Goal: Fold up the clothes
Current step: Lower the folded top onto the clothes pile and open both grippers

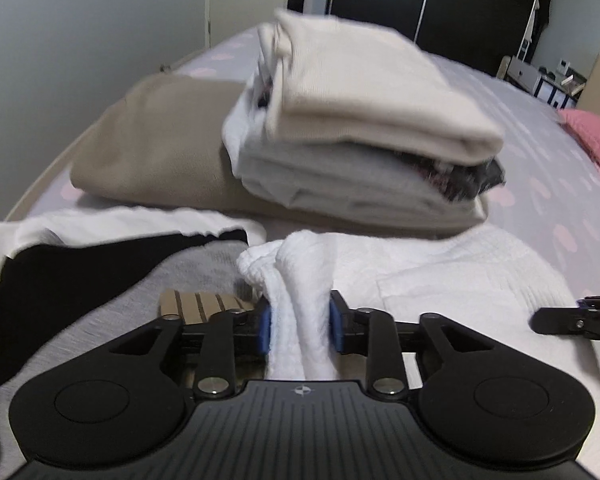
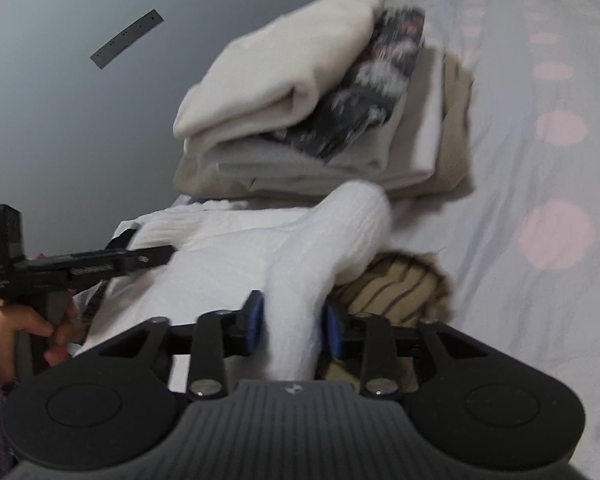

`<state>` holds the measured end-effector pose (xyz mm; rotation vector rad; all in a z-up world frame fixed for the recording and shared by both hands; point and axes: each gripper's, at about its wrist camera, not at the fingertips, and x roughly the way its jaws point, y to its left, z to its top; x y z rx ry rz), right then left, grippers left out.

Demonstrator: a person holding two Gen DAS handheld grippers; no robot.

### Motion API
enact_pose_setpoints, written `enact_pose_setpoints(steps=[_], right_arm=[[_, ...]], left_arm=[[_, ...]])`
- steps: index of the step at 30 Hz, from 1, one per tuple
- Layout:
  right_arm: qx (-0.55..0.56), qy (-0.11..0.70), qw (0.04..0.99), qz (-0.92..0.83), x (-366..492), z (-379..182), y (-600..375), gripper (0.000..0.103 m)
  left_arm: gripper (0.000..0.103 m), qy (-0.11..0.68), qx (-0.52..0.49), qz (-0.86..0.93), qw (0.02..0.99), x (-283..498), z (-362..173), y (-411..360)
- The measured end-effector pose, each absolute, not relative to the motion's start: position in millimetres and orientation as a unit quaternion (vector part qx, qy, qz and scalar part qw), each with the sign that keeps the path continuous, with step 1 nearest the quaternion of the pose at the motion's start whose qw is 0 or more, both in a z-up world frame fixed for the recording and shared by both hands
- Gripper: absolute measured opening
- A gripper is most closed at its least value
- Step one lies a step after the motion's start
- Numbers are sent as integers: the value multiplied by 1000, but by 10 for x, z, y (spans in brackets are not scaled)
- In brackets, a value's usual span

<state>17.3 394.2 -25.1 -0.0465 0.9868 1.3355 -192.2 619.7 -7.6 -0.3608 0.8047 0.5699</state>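
Grey bedding (image 1: 540,152) with pale pink spots is carrying everything, spreading out ahead of both tools and off to the right tool's far side, so the bed is serving as the folding surface. Ahead of both tools, a stack of folded clothes (image 1: 364,128) is sitting on a tan folded piece (image 1: 148,148), probably parked there to keep finished items out of the working area.

Directly under and in front of the tools, a white textured garment (image 1: 440,264) is lying spread on the bed, over a grey cloth (image 1: 100,312) and a black one (image 1: 60,276) on the left tool's outer side. A tan striped piece (image 2: 396,284) is peeking out from beneath it just beside the right tool.

Left tool (image 1: 300,320) is straddling a bunched ridge of the white garment, its blue pads (image 1: 264,326) sitting at the fabric's sides; whether they are pressing or only flanking it cannot be told. Right tool (image 2: 292,324) is doing the same with another raised fold of that garment, and here too the grip cannot be told. A hand (image 2: 16,328) is gripping the left tool's handle. Two separate holds would suit laying an edge down evenly.
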Motion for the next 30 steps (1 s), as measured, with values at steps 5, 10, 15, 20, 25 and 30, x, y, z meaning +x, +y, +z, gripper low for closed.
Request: enact_pose_setpoints(steps=[5, 10, 15, 20, 25, 30], right_arm=[[-43, 380, 714, 586, 168, 46, 3683, 28], [-65, 325, 718, 612, -32, 198, 3570, 22], [-100, 290, 695, 650, -393, 157, 3563, 24], [-138, 282, 679, 664, -644, -53, 3610, 25], [-160, 310, 669, 657, -612, -387, 3727, 23], [-176, 283, 677, 656, -677, -514, 3802, 23]], left_arm=[[42, 355, -159, 312, 867, -2118, 207, 6069], [42, 334, -150, 309, 878, -2308, 383, 5747], [41, 346, -148, 259, 889, -2358, 393, 5388], [36, 381, -154, 246, 878, -2275, 160, 5288], [35, 405, -202, 240, 859, -2297, -212, 5423], [34, 382, -220, 256, 861, -2319, -397, 5475]])
